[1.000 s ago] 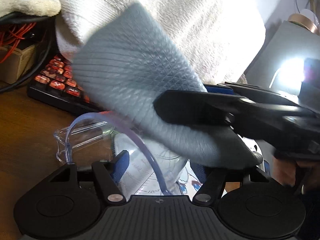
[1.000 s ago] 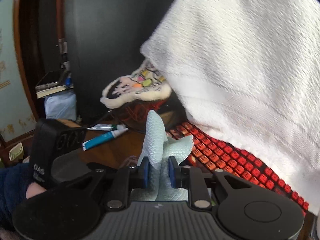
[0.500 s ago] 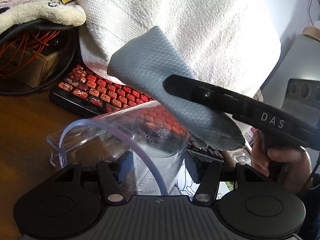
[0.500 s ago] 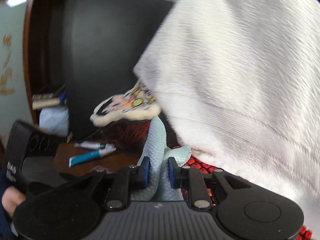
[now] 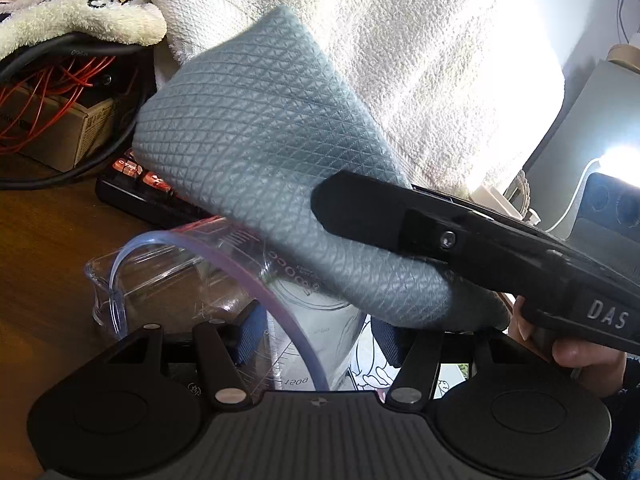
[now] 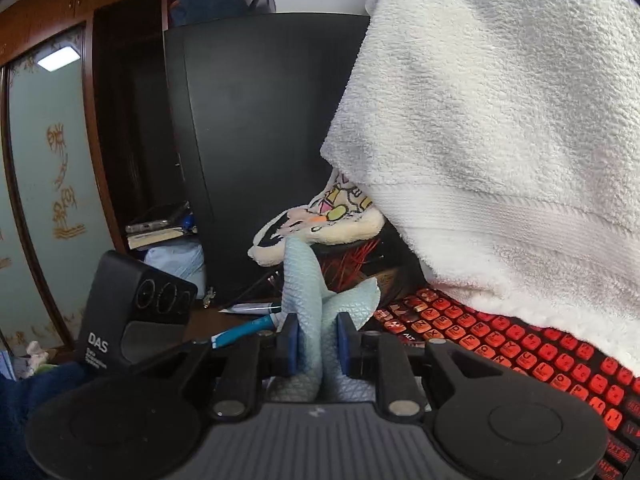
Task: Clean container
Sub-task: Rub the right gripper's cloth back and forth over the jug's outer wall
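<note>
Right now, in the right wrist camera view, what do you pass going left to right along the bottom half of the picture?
Left gripper's black camera block marked DAS → blue and white tube → blue cloth pinched in the right gripper → red-lit keyboard.

Two close wrist views, facing forward, sharing the keyboard point(image 6: 500, 340)

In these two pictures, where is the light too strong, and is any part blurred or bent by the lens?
Left wrist view: glare burns out the white towel at upper right and a lamp at the right edge; the blue cloth is slightly soft. Right wrist view: even light, sharp; the fisheye bends the door frame at the left, and the corners go black.
</note>
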A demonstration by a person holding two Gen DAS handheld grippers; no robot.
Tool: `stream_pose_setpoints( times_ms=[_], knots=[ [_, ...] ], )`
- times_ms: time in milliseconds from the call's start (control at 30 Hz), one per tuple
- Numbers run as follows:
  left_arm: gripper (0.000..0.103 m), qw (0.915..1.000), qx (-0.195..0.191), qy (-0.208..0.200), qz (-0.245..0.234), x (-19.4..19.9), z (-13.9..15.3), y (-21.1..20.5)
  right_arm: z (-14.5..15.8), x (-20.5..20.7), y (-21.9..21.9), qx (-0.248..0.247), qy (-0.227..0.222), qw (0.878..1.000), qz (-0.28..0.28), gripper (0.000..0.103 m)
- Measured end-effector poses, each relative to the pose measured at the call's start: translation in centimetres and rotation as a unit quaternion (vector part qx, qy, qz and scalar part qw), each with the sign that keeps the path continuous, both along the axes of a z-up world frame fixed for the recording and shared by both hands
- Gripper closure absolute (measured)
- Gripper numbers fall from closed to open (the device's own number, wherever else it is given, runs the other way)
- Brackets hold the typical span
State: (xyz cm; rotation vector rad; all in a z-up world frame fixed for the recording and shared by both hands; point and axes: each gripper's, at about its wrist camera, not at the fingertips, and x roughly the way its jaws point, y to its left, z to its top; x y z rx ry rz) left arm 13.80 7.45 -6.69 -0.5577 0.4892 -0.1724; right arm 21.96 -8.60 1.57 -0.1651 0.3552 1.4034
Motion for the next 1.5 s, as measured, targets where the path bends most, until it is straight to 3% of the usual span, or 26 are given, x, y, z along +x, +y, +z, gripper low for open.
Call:
stream_pose_setpoints(
  times_ms=[167,433,567,800,900,1100,1267,1500],
  knots=[
    [0.045,1.0000,-0.002,0.000,-0.001,0.0,0.0,0.0,0.0,0.2,-0.5,-0.002,-0.023,0.999,-0.040,0.084],
    [0.045,1.0000,-0.003,-0.001,-0.001,0.0,-0.1,0.2,-0.4,1.6,-1.1,0.014,0.004,0.997,-0.082,0.083],
    [0.045,1.0000,-0.003,-0.001,-0.001,-0.1,-0.2,0.2,-0.5,1.4,-0.8,0.024,0.034,0.998,-0.042,0.083],
    [0.044,1.0000,-0.004,-0.001,-0.002,-0.2,-0.2,0.2,-0.6,0.2,-0.1,0.023,0.027,0.999,0.006,0.083],
    [0.044,1.0000,-0.004,-0.001,-0.003,-0.2,-0.2,0.3,-0.7,0.6,-0.2,0.024,0.028,0.999,0.000,0.083],
    [0.043,1.0000,-0.004,-0.002,-0.002,-0.1,-0.1,0.2,-0.5,1.4,-0.9,0.021,0.004,0.997,-0.073,0.083],
    [0.043,1.0000,-0.004,-0.002,-0.003,0.0,-0.1,0.1,-0.7,1.5,-0.8,0.028,0.017,0.997,-0.073,0.083],
    [0.043,1.0000,-0.004,-0.002,-0.002,0.0,-0.1,0.0,-0.9,0.5,-0.2,0.033,0.029,0.999,0.008,0.083]
  ],
)
